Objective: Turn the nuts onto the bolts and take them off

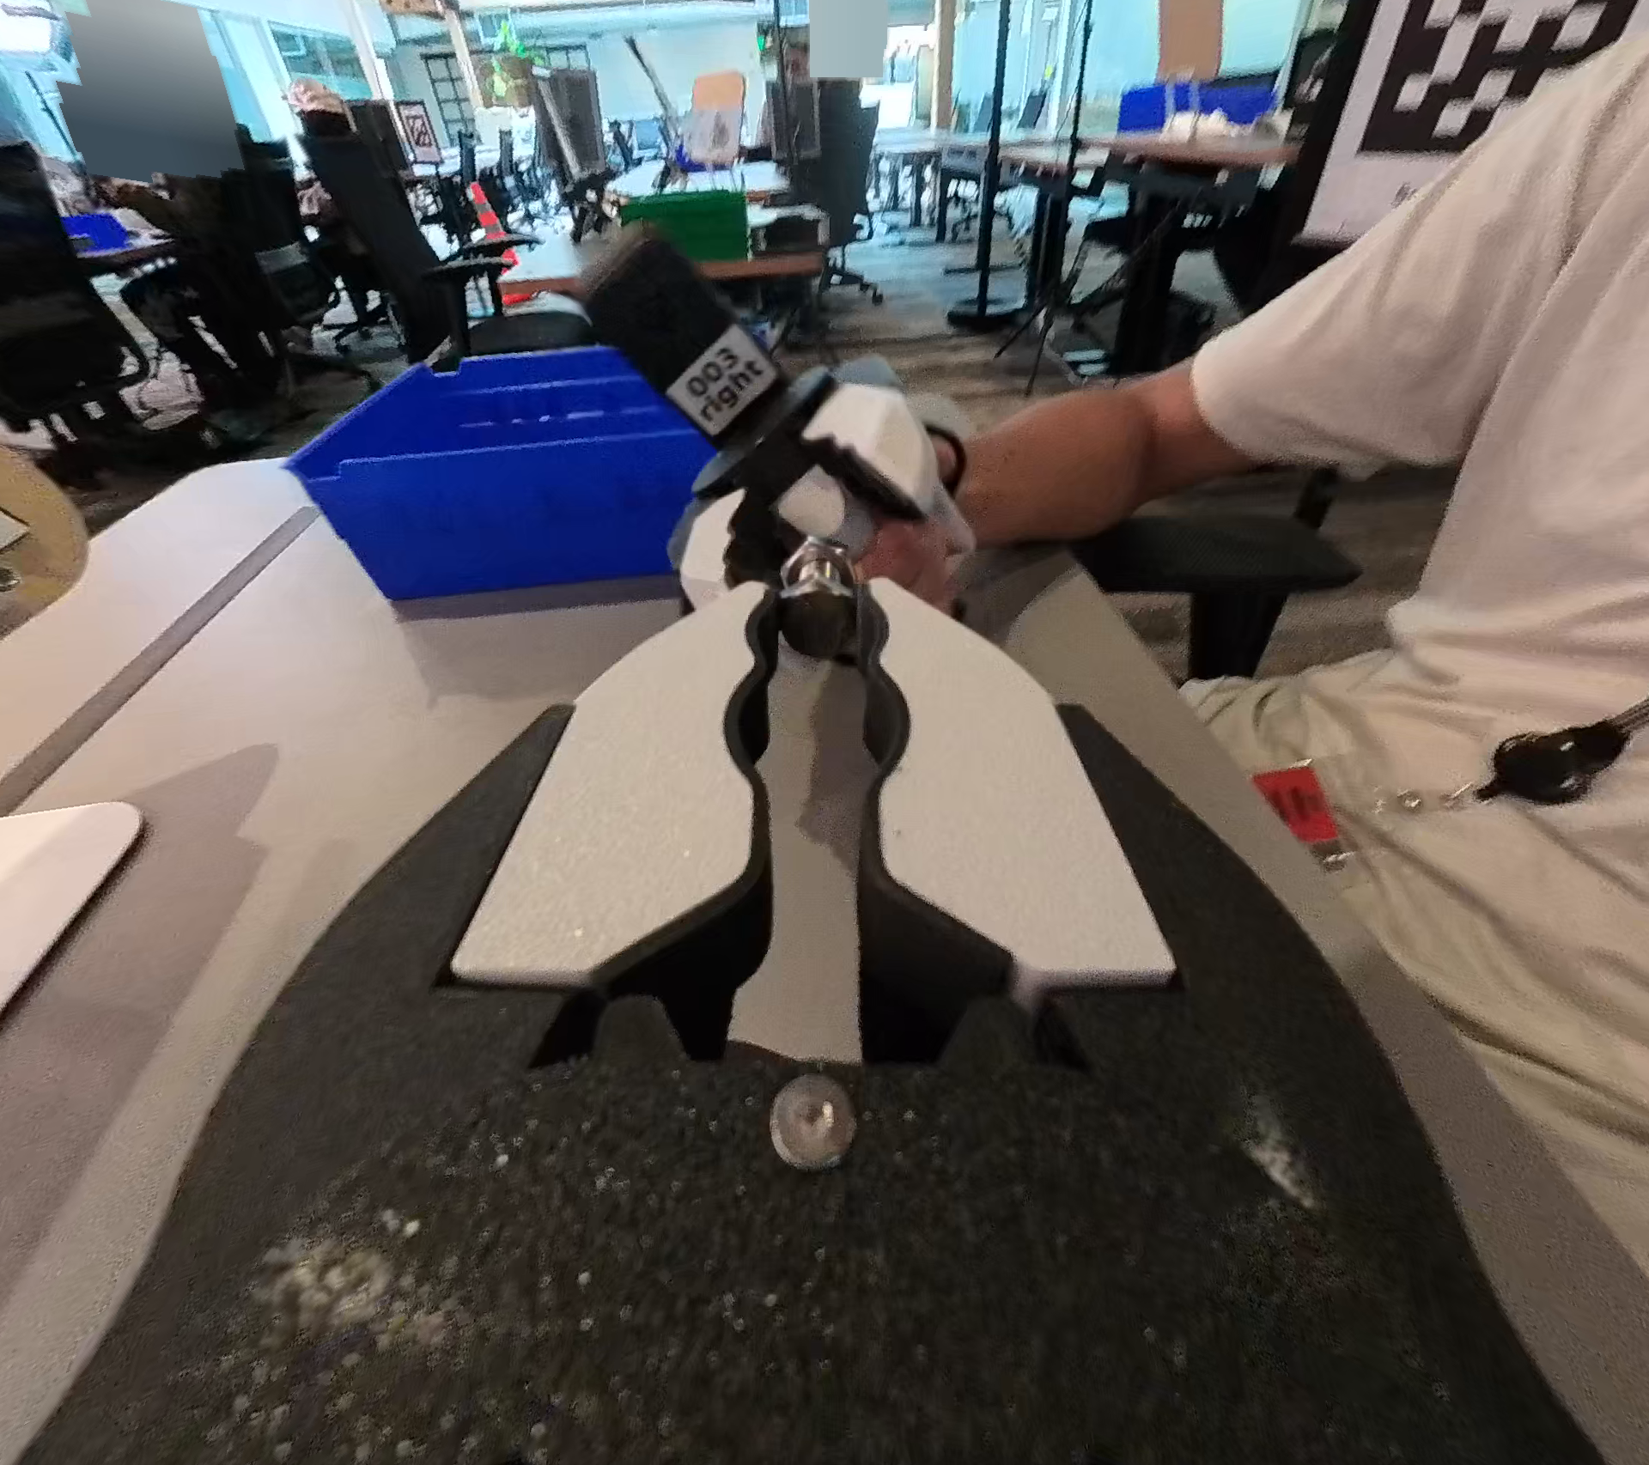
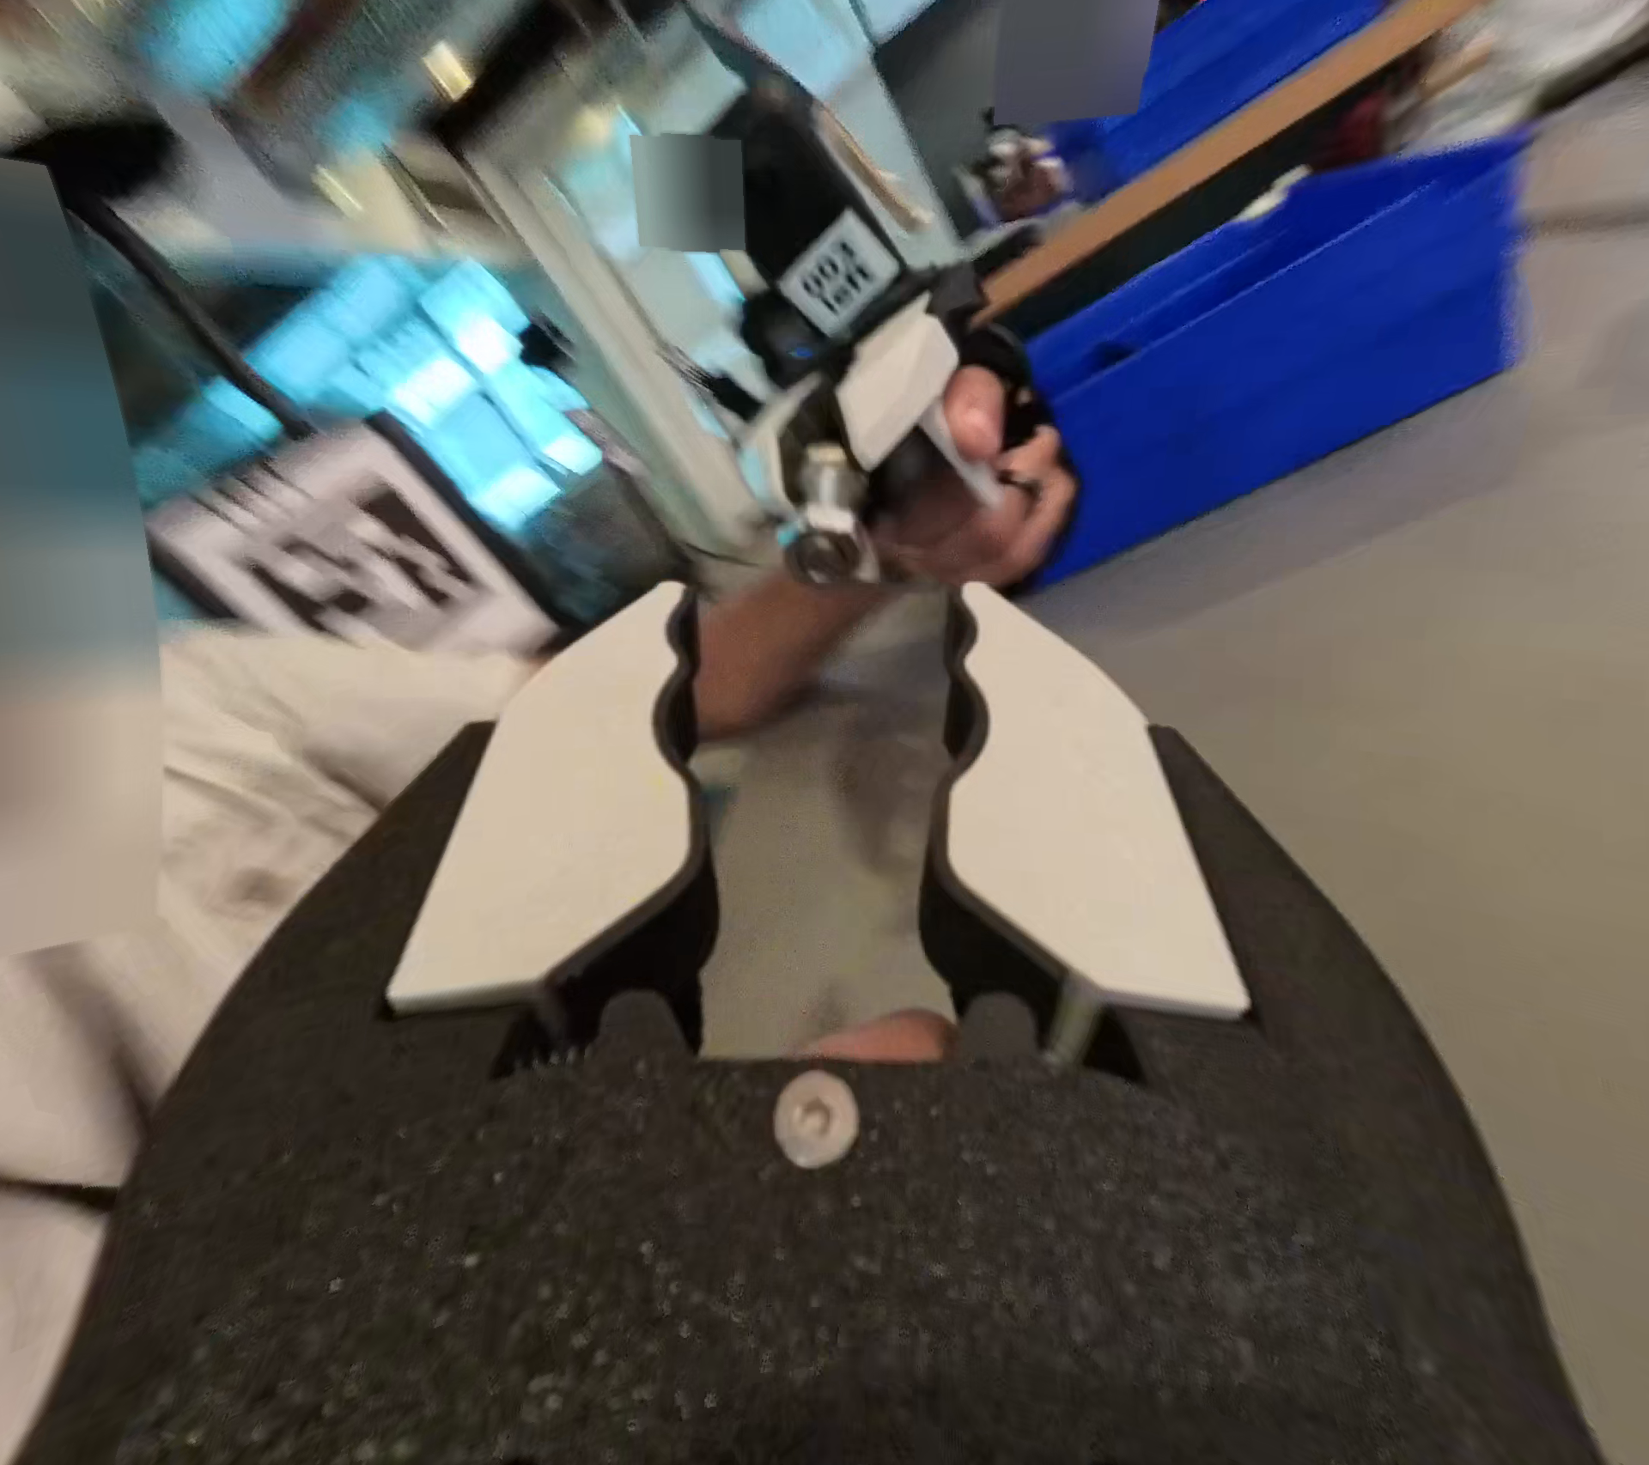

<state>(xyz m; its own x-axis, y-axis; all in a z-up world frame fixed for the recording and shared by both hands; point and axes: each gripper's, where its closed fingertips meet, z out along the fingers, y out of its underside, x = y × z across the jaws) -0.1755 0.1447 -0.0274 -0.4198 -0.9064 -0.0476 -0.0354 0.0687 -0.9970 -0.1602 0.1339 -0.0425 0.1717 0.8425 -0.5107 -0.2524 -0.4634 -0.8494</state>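
My left gripper (image 1: 816, 610) is shut on the dark head of a bolt (image 1: 816, 633) and holds it above the grey table. The bolt's shiny threaded end with a nut (image 1: 816, 573) points away from the gripper. My right gripper (image 2: 821, 601) is open, with its jaws wide apart. The nut (image 2: 825, 552) sits just beyond its tips, and I see no contact. In the left wrist view, the right gripper's white finger (image 1: 861, 441) is close behind the bolt's end. The right wrist view is blurred.
A blue bin (image 1: 500, 476) stands on the grey table (image 1: 223, 664) behind the bolt; it also shows in the right wrist view (image 2: 1294, 351). A white flat object (image 1: 53, 869) lies at the left edge. The person's white shirt (image 1: 1472, 441) fills the right side.
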